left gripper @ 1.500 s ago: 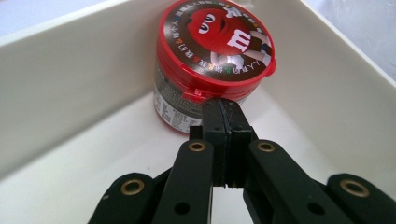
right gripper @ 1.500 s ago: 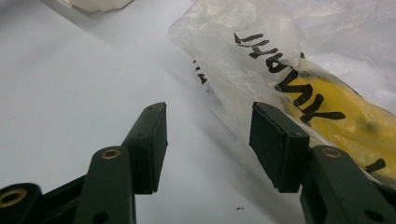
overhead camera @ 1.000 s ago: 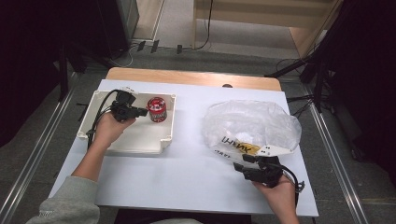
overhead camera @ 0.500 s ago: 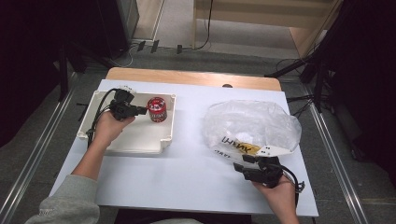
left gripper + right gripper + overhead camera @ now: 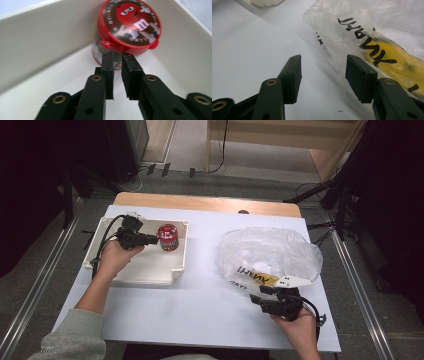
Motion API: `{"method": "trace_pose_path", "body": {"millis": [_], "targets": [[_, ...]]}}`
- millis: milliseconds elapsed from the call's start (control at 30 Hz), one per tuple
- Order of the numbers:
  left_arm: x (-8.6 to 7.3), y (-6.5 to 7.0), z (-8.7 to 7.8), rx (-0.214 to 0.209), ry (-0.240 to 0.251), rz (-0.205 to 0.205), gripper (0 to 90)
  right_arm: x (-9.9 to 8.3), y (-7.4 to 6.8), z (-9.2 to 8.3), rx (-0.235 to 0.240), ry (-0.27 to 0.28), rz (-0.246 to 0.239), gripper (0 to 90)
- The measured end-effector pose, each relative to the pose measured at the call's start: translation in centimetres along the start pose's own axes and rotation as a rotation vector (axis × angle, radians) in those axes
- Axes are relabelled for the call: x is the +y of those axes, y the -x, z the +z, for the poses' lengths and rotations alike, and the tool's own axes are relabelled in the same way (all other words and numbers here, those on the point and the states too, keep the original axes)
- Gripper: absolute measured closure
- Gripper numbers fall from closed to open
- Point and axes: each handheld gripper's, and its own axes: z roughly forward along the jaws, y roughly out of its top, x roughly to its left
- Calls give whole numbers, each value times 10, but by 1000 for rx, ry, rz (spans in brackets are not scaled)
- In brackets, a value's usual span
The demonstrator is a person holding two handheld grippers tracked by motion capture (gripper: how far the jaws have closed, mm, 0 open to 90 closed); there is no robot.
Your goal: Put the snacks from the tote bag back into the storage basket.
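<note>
in the cream tray (image 5: pixel 150 272), the slightly parted, just-opening left tool (image 5: pixel 117 58) faces a red m&m's tub (image 5: pixel 128 26).

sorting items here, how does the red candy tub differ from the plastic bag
The candy tub is small, rigid, red-lidded and stands upright inside the cream tray. The plastic bag is larger, crumpled, see-through with black lettering, and lies directly on the white table. Each has tongs close by.
</note>
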Motion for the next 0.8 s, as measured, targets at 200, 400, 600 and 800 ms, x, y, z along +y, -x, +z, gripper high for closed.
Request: {"method": "trace_pose_path", "body": {"millis": [200, 400, 600, 800], "targets": [[-1, 3, -7, -25, 16, -11, 745, 0, 1, 0, 4, 4, 1, 478], [-1, 8, -14, -42, 20, -8, 686, 1, 0, 0, 6, 7, -2, 478], [-1, 16, -19, -67, 13, 4, 614, 2, 0, 0, 7, 11, -5, 478], [0, 25, -25, -102, 31, 16, 581, 2, 0, 0, 8, 11, -5, 478]]}}
